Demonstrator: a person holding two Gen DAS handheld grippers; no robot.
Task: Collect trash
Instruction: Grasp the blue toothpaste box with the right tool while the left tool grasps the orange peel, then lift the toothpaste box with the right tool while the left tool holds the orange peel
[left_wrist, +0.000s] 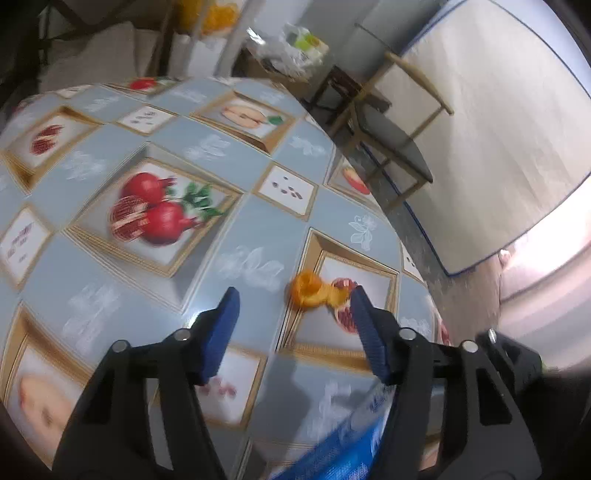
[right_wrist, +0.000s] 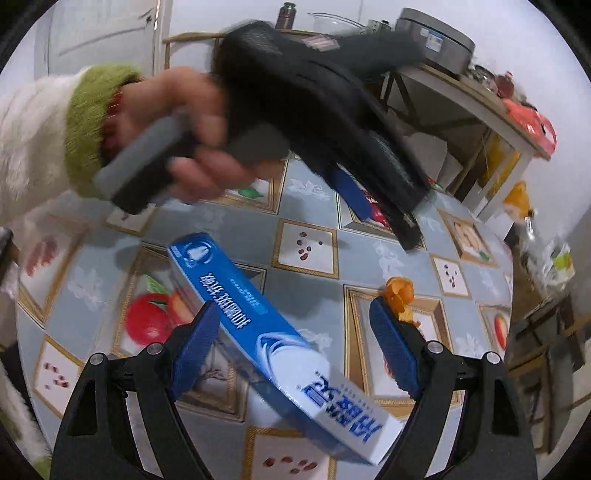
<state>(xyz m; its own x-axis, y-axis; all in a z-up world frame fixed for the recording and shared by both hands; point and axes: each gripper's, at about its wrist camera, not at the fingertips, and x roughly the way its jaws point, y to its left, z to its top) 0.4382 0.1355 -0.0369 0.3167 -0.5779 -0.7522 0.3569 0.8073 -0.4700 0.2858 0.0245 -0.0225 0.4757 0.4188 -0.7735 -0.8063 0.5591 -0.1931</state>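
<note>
Lying flat on the fruit-print tablecloth (right_wrist: 310, 251), the blue and white toothpaste box (right_wrist: 273, 343) runs between the right gripper (right_wrist: 295, 343) fingers, from about 11 o'clock near the left pad down to 5 o'clock at the bottom edge. Those jaws stand wide and neither pad presses the carton, so nothing is held yet. An orange peel (left_wrist: 308, 291) curls on the cloth at roughly 1 o'clock from the left gripper (left_wrist: 295, 332), just ahead of its right fingertip; that gripper's jaws are partly open and empty, with the peel ahead of the gap and not in it. A person's hand (right_wrist: 177, 122) in a green-cuffed sleeve carries it over the table. The box looks light, stiff-walled but crushable, and smooth, so a pinch across its narrow width near the middle should serve. The peel seems soft, light and springy, best taken at its thick curled part
</note>
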